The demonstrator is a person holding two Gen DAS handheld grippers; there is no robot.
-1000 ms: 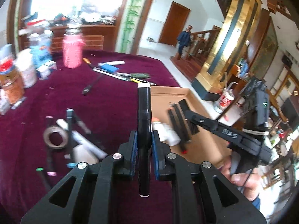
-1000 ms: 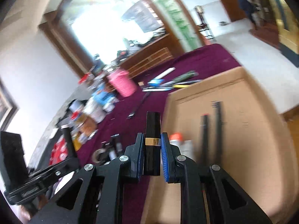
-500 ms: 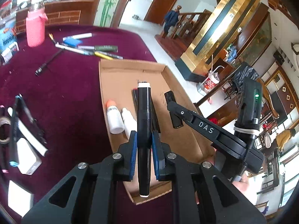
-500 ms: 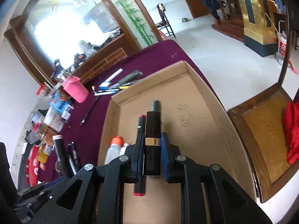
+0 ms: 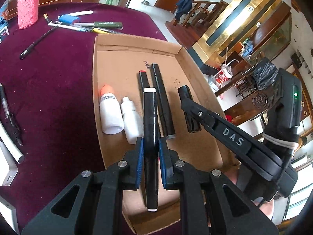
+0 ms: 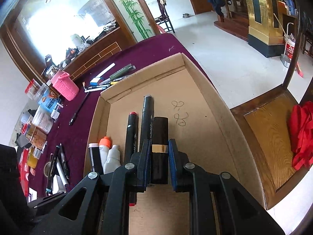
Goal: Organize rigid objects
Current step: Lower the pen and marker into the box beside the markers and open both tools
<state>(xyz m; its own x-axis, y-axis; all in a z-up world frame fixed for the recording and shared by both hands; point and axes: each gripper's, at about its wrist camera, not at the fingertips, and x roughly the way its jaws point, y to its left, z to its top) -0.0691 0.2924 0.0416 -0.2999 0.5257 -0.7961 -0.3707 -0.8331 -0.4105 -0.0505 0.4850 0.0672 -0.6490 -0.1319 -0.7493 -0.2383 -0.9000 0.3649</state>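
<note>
The left tongs are clenched on a black marker with white ends, held over the near part of the cardboard box on the table, with two small white bottles just to their left. The right tongs grip a black tube with a gold band above the box floor. Two black markers lie just to the left of that tube.

Matt brown cardboard tray on plush maroon cloth; glossy black plastic marker.
</note>
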